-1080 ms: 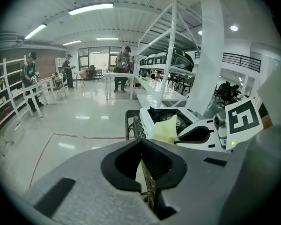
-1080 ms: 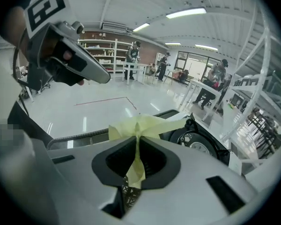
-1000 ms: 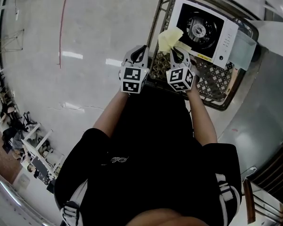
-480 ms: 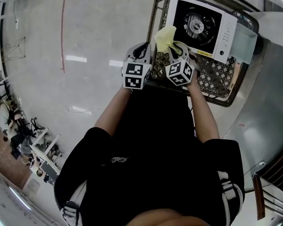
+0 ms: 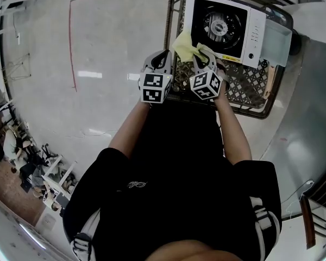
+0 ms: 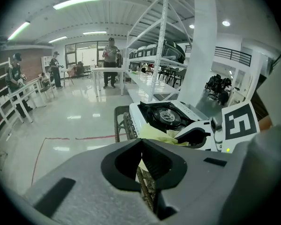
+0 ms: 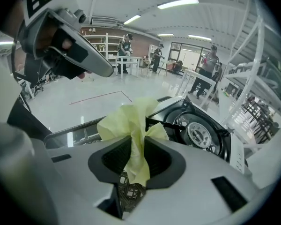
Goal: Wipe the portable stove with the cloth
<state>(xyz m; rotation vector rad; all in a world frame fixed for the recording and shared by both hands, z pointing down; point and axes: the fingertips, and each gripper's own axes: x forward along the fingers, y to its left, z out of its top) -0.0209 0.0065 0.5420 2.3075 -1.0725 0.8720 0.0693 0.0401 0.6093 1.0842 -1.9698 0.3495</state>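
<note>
Right gripper view: approach step; right gripper (image 7: 135, 142), jaws just opened slightly, pinches cloth (image 7: 131, 118) near portable stove (image 7: 199, 134), left gripper (image 6: 141, 143) closed empty; lowering should follow.

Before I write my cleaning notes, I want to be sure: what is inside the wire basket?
The portable stove lies in the wire basket, with bare mesh nearer the person. A yellow cloth hides the stove's near corner; the mesh under the stove is covered.
</note>
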